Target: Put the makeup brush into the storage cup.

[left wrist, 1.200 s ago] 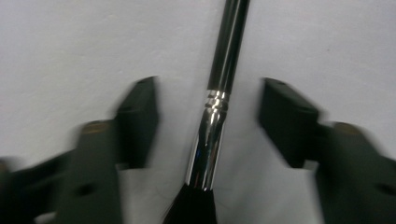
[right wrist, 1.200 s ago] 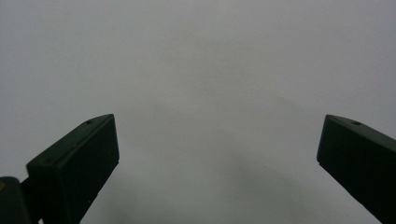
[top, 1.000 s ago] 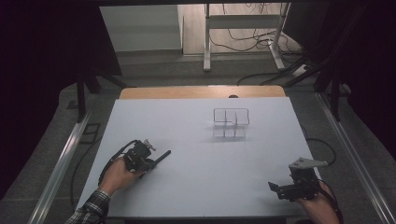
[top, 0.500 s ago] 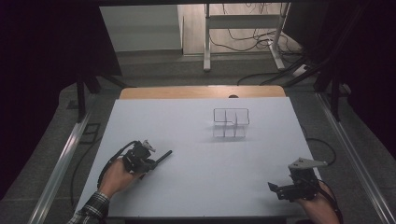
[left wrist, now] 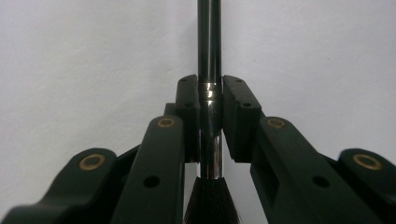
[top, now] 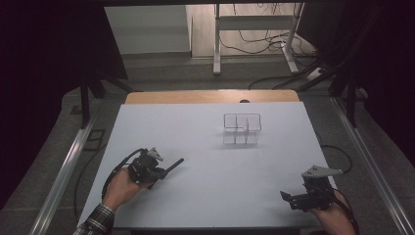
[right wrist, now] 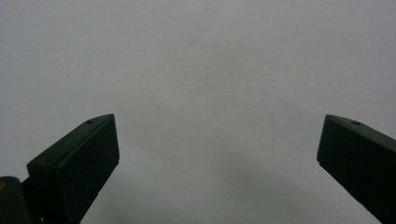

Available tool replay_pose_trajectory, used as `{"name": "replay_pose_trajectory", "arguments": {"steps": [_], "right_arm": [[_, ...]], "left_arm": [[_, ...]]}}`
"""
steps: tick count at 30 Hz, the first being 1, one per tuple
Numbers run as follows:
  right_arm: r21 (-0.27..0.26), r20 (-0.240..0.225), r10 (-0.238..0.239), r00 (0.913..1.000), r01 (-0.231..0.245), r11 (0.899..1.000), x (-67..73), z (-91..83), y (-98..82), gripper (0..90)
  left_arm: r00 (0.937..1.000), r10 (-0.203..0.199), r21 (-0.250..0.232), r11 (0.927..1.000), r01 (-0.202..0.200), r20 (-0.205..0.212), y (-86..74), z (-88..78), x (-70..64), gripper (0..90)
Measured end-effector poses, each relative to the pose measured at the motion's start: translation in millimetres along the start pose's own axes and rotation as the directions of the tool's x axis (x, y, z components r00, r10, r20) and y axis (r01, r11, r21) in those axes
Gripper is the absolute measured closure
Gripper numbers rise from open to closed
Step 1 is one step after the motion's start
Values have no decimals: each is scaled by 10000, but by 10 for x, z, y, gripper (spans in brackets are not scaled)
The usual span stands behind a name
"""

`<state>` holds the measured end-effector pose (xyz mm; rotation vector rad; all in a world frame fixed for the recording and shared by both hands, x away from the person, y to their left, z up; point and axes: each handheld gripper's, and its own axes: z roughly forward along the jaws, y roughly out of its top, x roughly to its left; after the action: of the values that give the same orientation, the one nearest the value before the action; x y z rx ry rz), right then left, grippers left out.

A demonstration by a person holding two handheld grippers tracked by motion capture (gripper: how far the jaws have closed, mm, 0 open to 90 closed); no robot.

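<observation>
My left gripper [top: 160, 172] lies low over the white table [top: 210, 196] at the near left, shut on a black-handled brush [top: 174, 165]. In the left gripper view the gripper [left wrist: 210, 91] has its pads clamped on the brush [left wrist: 208, 37] at its shiny metal ferrule. The dark bristles point back toward the hand and the handle runs forward past the tips. At the near right, my right gripper [top: 288, 198] stands open. In the right gripper view the gripper [right wrist: 219, 140] has only bare table between its wide-set jaws.
A clear divided organizer box [top: 241, 129] stands on the table right of centre, toward the far side. A wooden strip [top: 210, 96] borders the far edge. Metal rails run along both sides, and cables lie on the floor beyond.
</observation>
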<state>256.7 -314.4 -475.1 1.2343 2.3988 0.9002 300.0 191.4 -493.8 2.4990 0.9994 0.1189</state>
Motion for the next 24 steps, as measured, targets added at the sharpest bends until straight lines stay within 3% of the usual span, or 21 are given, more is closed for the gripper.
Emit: {"name": "replay_pose_trajectory", "arguments": {"steps": [24], "right_arm": [[-313,-130,-84,9999,80,9995,69,1,49,0]], "left_arm": [[9967,576,-921,9944,-522,572,2,-138,-224,779]]}}
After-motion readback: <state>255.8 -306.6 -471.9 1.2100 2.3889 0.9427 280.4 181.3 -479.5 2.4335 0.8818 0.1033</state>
